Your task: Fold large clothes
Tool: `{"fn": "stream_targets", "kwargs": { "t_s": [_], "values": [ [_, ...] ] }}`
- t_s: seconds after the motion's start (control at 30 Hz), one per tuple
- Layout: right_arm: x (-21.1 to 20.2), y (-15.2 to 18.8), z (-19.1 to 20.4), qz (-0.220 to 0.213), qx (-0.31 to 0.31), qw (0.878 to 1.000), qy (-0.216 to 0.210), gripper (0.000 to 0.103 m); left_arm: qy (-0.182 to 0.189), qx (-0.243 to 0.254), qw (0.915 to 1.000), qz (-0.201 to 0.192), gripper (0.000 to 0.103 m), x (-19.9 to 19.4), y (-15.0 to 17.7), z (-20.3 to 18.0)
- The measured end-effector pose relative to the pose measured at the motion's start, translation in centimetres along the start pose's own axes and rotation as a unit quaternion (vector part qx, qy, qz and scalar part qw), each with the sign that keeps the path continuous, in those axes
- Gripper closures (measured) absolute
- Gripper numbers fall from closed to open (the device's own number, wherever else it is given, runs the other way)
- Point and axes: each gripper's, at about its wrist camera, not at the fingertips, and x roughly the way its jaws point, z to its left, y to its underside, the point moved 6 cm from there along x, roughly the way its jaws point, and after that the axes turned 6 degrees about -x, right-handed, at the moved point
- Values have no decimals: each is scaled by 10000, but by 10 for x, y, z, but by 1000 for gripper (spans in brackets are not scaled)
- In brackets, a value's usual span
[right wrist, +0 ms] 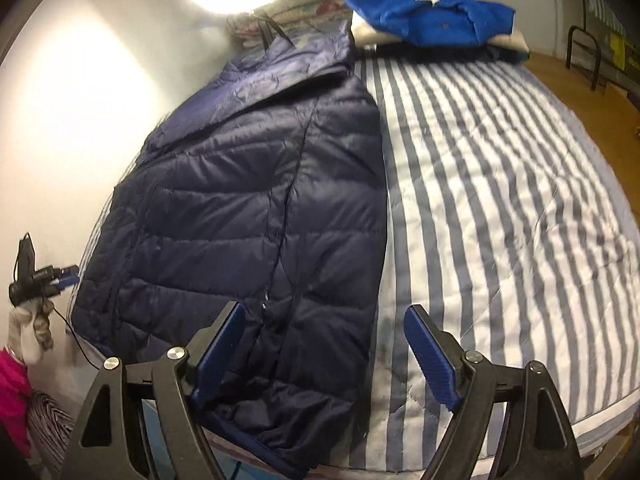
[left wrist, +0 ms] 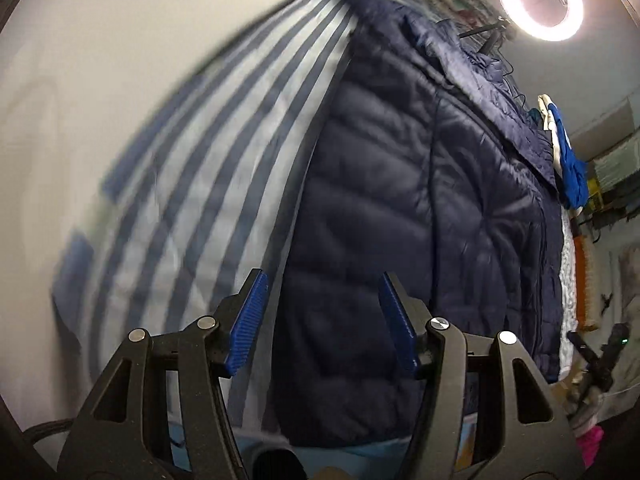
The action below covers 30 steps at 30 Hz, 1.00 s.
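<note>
Striped bedding (right wrist: 500, 184) covers the bed I am working over, with a ring light (left wrist: 540, 0) glaring by the wall at its far end. On the bed's left half, seen from my right wrist, lies the navy puffer jacket (right wrist: 248, 208), stretched lengthwise with its hem toward me and hanging a little over the near edge. It looks narrow and doubled, one straight long edge running down the middle of the bed, so I judge a first lengthwise fold is done; the collar end near the light looks like a turned flap, though I cannot tell exactly how it is layered. What seems left is folding it across its length into a compact bundle. At the far end sits a pile of folded clothes (right wrist: 436, 20), blue on top of white, which I take as finished pieces. No box, basket or other container shows in either view. My left gripper (left wrist: 322, 322) hovers above the jacket's hem area, jaws wide apart and holding nothing. My right gripper (right wrist: 326, 356) is likewise spread wide and empty, just over the hem.
</note>
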Motion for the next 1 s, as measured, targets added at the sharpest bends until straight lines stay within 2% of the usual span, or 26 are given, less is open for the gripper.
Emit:
{"fn": "stream_targets", "kwargs": {
  "t_s": [0.07,0.2,0.3,0.33,0.4,0.43,0.47,0.53,0.6,0.63,0.67,0.8,1.0],
  "values": [
    [8,6,-1,122,16,9999,-14,19,68,-115,9998,144,44,7,10,6],
    [22,19,-2,356,219,9987,-287,20,203,-252,9994,107,44,7,11,7],
    [26,19,1,357,322,9975,-515,21,375,-359,9986,128,44,8,13,4],
    [28,18,4,352,358,9965,-664,22,497,-389,9978,178,47,8,13,4],
    [33,16,10,376,426,9946,-867,25,643,-400,9968,269,63,10,17,-1],
    [35,16,13,379,449,9939,-931,26,686,-397,9963,333,76,11,19,-3],
    [37,15,15,375,459,9935,-972,29,732,-406,9958,367,85,13,21,-6],
    [39,14,18,427,528,9911,-1146,44,712,-403,9962,280,96,11,21,-11],
    [42,13,20,521,690,9863,-1407,76,671,-413,9969,33,99,3,20,-18],
    [41,12,20,535,776,9846,-1473,78,723,-363,9967,-50,99,-2,20,-24],
    [39,10,20,508,787,9847,-1471,86,745,-274,9967,-156,100,-8,19,-30],
    [17,-1,24,250,736,9846,-1565,95,845,29,9948,-559,101,-39,14,-52],
    [-14,-8,20,-73,980,9810,-1675,97,1008,-110,9912,-849,101,-73,4,-50]
  ]
}}
